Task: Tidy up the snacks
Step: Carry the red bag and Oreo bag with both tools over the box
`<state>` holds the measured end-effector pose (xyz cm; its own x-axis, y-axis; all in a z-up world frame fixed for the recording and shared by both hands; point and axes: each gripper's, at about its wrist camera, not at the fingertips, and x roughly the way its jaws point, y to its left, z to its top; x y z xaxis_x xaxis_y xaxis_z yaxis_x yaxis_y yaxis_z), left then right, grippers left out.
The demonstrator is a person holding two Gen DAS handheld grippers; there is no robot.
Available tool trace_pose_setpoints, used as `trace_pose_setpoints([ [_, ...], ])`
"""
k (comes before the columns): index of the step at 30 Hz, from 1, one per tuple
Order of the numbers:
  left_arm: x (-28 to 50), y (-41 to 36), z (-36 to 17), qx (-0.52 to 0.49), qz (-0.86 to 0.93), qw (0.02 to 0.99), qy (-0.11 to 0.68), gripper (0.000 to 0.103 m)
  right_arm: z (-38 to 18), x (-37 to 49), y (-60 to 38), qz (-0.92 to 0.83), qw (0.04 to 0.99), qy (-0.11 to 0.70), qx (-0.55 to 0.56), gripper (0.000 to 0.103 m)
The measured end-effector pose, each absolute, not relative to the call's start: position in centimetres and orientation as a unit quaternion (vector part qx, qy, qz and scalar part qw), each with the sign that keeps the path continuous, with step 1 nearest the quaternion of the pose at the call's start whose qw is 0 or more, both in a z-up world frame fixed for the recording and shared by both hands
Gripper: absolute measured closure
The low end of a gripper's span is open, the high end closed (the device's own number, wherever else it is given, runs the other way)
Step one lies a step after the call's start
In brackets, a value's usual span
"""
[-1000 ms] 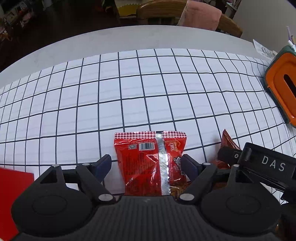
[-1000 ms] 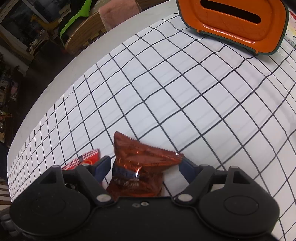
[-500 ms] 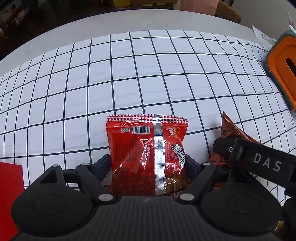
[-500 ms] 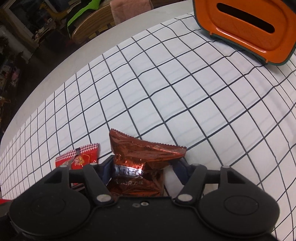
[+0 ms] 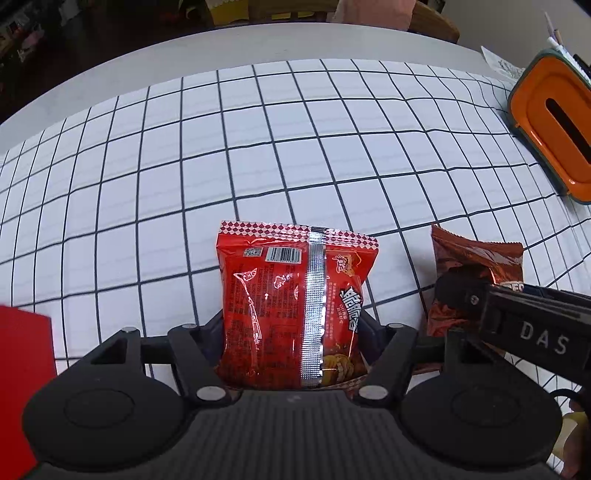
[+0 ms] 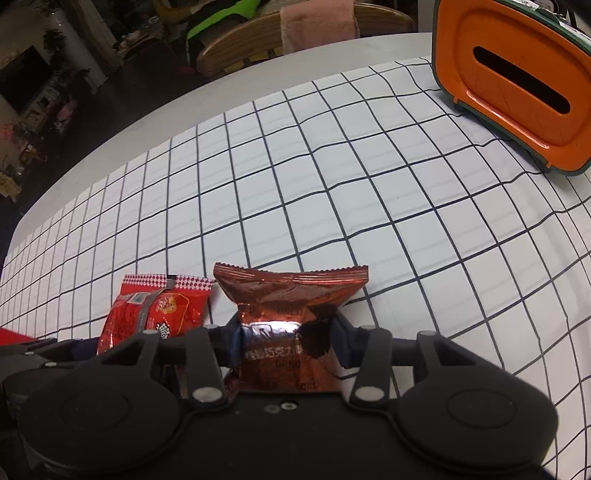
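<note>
Both grippers' jaws had just been closing. Left gripper (image 5: 293,328) clasped the red packet (image 5: 295,306), bottom edge hidden; right gripper (image 6: 288,341) squeezed the brown packet (image 6: 290,317), crumpling it.

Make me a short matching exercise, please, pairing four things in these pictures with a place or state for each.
Things:
1. red packet
2. brown packet
3. orange lid
4. pink cloth

Places or states:
A. draped over a chair beyond the table
B. between the left gripper's fingers
C. at the far right of the checked cloth
D. pinched and creased in the right gripper

Pairs: 1-B, 2-D, 3-C, 4-A
</note>
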<state>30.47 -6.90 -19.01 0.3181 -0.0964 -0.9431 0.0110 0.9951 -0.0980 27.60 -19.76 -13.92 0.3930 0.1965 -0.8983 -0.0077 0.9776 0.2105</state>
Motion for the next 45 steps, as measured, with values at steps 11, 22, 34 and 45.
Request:
trace_pose_setpoints([
  [11,24.5,-3.1,-15.8,-0.053,-0.023,0.820,0.569,0.036,-11.9,23.6,-19.9,0.103,0.835,0.535,0.072,0.063],
  [22,18.9,-0.5,-7.7,-0.041,-0.028,0.846,0.530,0.036,-6.8,19.5,-18.9,0.155,0.844,0.509,0.061,0.063],
  [34,9.9,6.6,0.5,-0.054,-0.019,0.861,0.506,0.035,-3.1,16.7,-15.4,0.205,0.848,0.487,0.046,0.063],
  [45,5.4,15.6,3.9,-0.062,0.006,0.874,0.482,0.035,-1.2,15.8,-8.5,0.253,0.843,0.474,0.026,0.063],
])
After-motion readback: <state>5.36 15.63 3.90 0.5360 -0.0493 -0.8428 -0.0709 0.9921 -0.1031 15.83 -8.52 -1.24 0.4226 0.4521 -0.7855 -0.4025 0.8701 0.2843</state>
